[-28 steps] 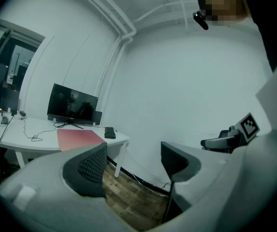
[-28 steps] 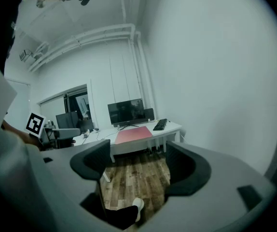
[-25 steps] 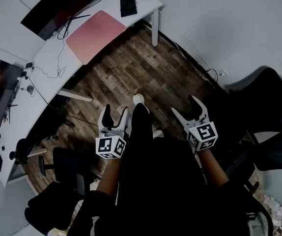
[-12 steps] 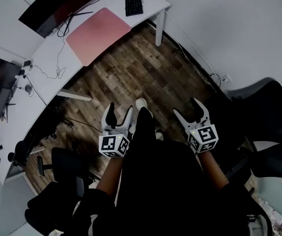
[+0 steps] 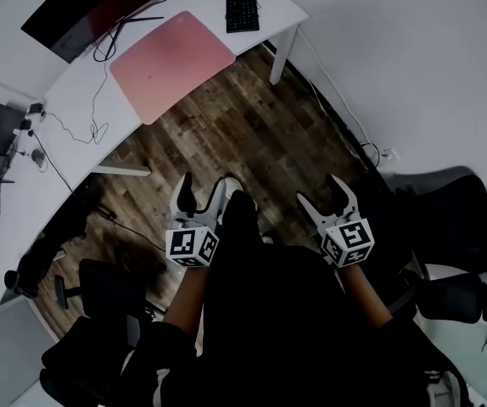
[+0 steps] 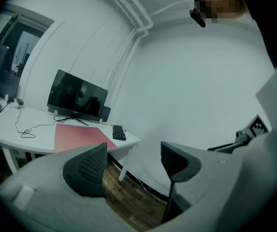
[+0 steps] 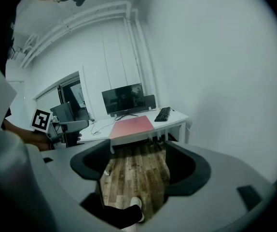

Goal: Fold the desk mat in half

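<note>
Closer now than a second ago, the desk mat [image 5: 172, 64] lies flat at the front edge of the desk [image 5: 67, 100]; keep left gripper [image 5: 201, 190] and right gripper [image 5: 321, 192] released (both empty) until squarely over one short edge.

Seen from the head view, the mat [image 5: 172, 64] lies on the desk [image 5: 65, 117] at 11 o'clock, keyboard [image 5: 243, 2] at its 1 o'clock, monitor [image 5: 91, 11] behind. The left gripper [image 5: 203, 185] and right gripper [image 5: 320, 190] hang side by side over the floor [image 5: 252, 134], well apart from the desk. Chairs [image 5: 447, 219] stand at 4 o'clock.
</note>
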